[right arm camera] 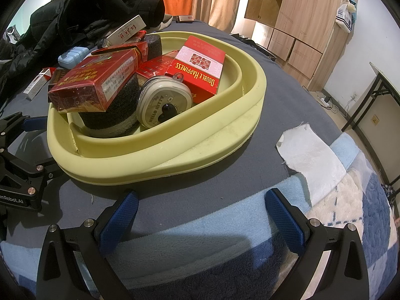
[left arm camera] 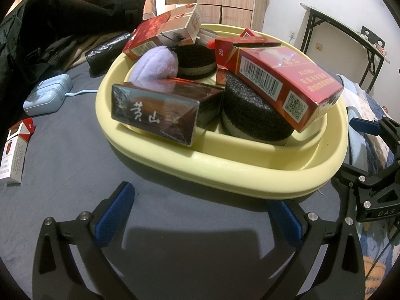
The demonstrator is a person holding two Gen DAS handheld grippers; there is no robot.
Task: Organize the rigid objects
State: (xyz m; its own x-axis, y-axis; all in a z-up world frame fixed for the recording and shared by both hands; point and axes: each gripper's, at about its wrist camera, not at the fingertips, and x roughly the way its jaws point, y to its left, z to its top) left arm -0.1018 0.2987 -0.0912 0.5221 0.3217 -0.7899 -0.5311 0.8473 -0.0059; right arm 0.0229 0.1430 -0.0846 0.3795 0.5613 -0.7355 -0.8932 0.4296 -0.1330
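A pale yellow basin point(left arm camera: 225, 172) point(right arm camera: 175, 150) sits on the grey bed cover, full of rigid things: a dark box point(left arm camera: 160, 115), red cigarette boxes point(left arm camera: 282, 82) point(right arm camera: 92, 82), black foam cylinders point(left arm camera: 255, 117), a lilac plush point(left arm camera: 155, 67), a red Double Happiness box point(right arm camera: 200, 67) and a Hello Kitty tin point(right arm camera: 162, 105). My left gripper point(left arm camera: 202, 212) is open and empty just in front of the basin. My right gripper point(right arm camera: 202, 212) is open and empty in front of the basin's other side.
A white and red cigarette pack point(left arm camera: 15, 150) and a light blue case point(left arm camera: 47, 95) lie left of the basin. Black clothes point(left arm camera: 50, 25) are piled behind. A white cloth point(right arm camera: 312, 155) lies right of the basin. Folding table point(left arm camera: 350, 45) stands off the bed.
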